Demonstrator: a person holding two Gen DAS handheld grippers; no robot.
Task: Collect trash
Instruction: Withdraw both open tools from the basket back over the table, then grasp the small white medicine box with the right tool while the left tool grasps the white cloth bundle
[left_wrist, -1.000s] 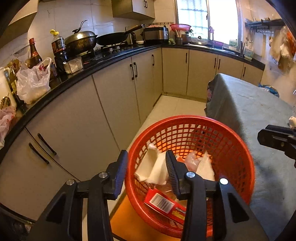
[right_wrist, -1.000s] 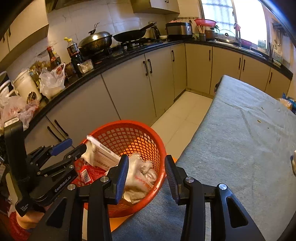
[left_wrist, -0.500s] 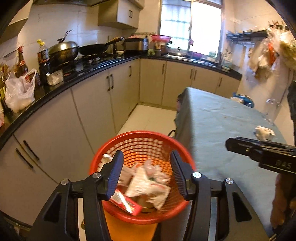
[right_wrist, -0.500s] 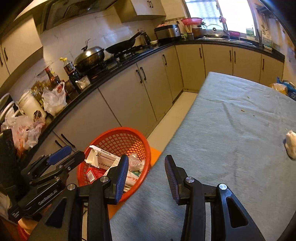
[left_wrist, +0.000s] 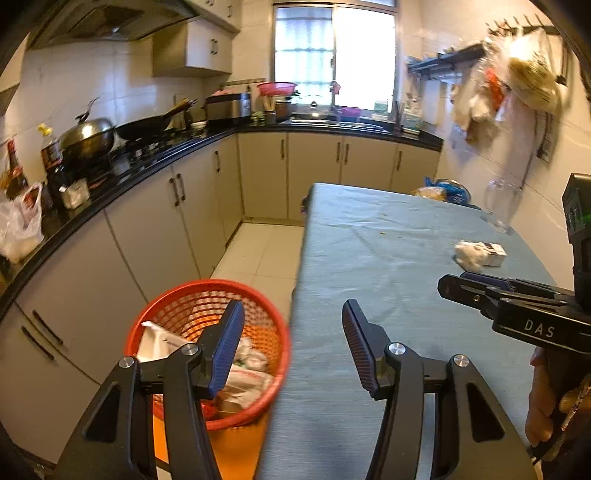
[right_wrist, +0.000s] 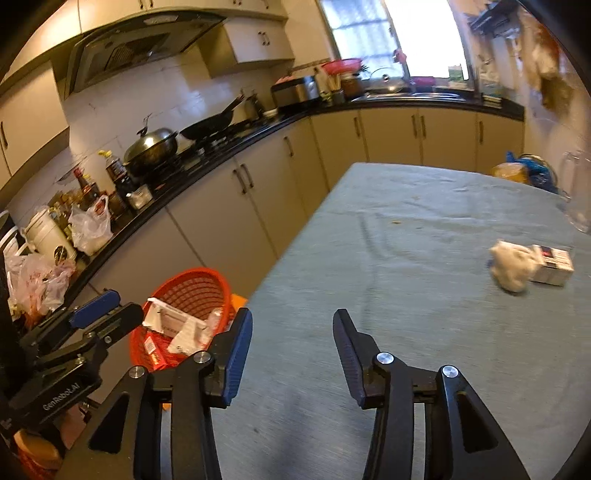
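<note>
A red mesh basket (left_wrist: 173, 306) (right_wrist: 199, 286) holding cartons and crumpled wrappers stands on an orange stool at the table's near left corner. A crumpled white tissue (right_wrist: 511, 266) (left_wrist: 469, 253) lies against a small white carton (right_wrist: 554, 264) (left_wrist: 493, 254) on the grey-green tablecloth (right_wrist: 424, 295) at the right. My left gripper (left_wrist: 291, 332) is open and empty, above the basket's right rim and the table edge. My right gripper (right_wrist: 291, 339) is open and empty over the near part of the table, well short of the tissue.
A black counter (left_wrist: 147, 162) with wok, bottles and plastic bags runs along the left above beige cabinets. A glass jug (left_wrist: 500, 206) and a blue and yellow bag (left_wrist: 443, 190) stand at the table's far right. White tiled floor (left_wrist: 262, 254) lies between counter and table.
Both grippers have risen and swung right, away from the basket toward the table. The tissue and carton have come into full view. Both jaws stay open.
</note>
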